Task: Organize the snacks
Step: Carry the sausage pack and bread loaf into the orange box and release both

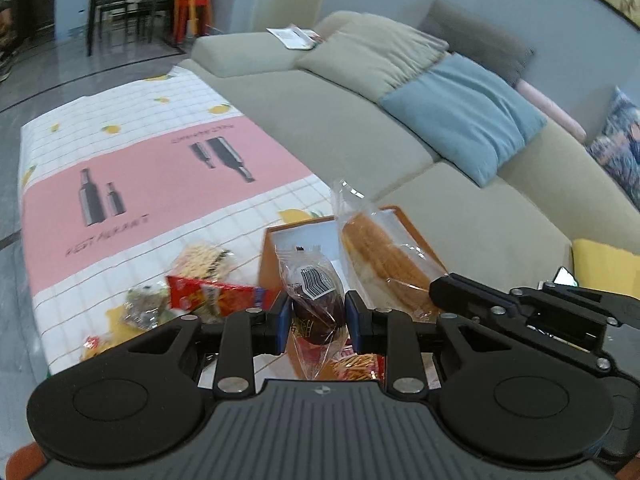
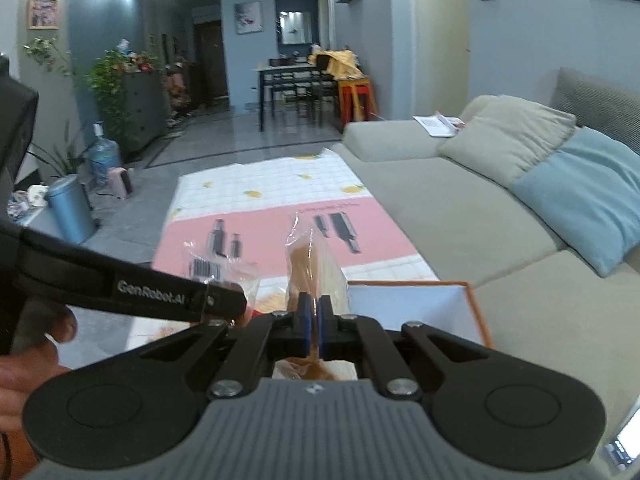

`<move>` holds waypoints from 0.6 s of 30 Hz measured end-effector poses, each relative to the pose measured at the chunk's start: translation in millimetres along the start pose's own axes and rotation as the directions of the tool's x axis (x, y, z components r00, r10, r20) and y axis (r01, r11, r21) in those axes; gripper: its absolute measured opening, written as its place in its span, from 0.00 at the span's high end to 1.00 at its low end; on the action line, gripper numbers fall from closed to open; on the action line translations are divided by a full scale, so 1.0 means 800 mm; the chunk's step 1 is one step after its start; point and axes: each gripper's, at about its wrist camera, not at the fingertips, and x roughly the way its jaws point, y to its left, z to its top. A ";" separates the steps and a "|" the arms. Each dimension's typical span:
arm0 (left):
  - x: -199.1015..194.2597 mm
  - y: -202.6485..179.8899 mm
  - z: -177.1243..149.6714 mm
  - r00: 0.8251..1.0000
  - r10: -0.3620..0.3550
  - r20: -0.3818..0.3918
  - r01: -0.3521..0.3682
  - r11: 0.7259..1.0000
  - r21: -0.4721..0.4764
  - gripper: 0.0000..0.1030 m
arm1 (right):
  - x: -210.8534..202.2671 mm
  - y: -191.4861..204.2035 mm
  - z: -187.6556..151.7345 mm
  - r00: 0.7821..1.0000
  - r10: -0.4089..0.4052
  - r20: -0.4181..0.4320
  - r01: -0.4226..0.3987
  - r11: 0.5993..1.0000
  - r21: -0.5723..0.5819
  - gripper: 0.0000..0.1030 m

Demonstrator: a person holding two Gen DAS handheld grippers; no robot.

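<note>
Left wrist view: left tongs [image 1: 316,316] clamp one dark bun in clear wrap [image 1: 314,292] at lower centre, right tongs [image 2: 314,322] pinch one wrapped golden loaf [image 1: 384,256] over one orange-rimmed box [image 1: 276,240].

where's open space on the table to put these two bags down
Free: the pink band of the tablecloth and the white grid beyond it, toward the sofa. The open orange box shows bare floor. Crowded: the near-left corner with the loose snack packets.

A home living room is being shown: a cushioned sofa [image 2: 460,200], with a dining table [image 2: 296,76] and potted plants [image 2: 108,80] being seen beyond it.
</note>
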 end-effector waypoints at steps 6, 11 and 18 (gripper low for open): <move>0.044 -0.023 0.016 0.998 -0.013 -0.062 0.016 0.999 0.042 0.69 | 0.034 -0.041 -0.005 0.998 -0.038 -0.057 0.039 0.999 0.006 1.00; 0.082 -0.029 0.029 0.993 -0.007 -0.119 0.012 0.999 0.047 0.69 | 0.071 -0.063 -0.007 0.993 -0.049 -0.110 0.048 0.999 -0.012 1.00; 0.134 -0.027 0.042 0.985 0.026 -0.173 -0.014 0.997 0.071 0.70 | 0.121 -0.080 -0.014 0.984 -0.061 -0.167 0.051 0.997 -0.061 1.00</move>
